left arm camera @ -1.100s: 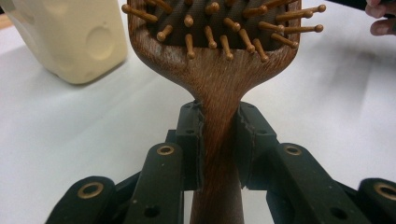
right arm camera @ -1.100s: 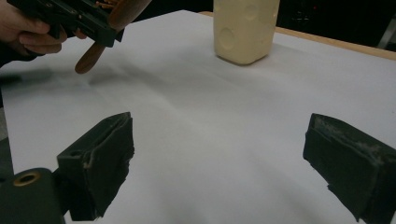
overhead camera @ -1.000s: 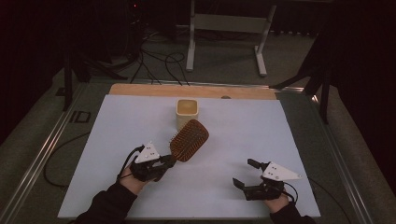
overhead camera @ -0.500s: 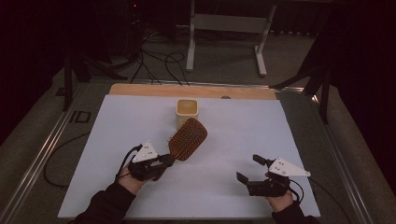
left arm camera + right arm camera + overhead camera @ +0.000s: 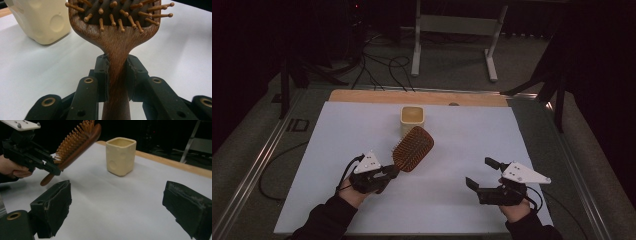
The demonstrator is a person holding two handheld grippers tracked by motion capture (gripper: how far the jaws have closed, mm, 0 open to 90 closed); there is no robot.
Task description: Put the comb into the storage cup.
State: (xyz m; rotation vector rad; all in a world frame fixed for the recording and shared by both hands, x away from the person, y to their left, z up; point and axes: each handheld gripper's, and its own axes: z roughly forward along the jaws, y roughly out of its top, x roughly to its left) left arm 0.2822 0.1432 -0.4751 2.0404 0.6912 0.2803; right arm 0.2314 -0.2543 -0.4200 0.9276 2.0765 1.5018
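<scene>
White sheet point(image 5: 452, 150) covers the tabletop; cables point(image 5: 377, 65) trail across the dark floor behind. Left gripper point(image 5: 384, 175) pinches a hairbrush point(image 5: 413, 148) near the cup point(image 5: 412, 119). Right gripper point(image 5: 484, 172) is spread.

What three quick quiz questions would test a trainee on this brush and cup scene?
1. True or false: the left gripper is shut on the brush handle.
2. The right gripper is: A) open with nothing between its jaws, B) shut on the cup, C) holding the brush.
3. Is the brush inside the cup?

Key:
1. True.
2. A.
3. No, its head is held up in front of the cup, tilted, bristles showing.
</scene>
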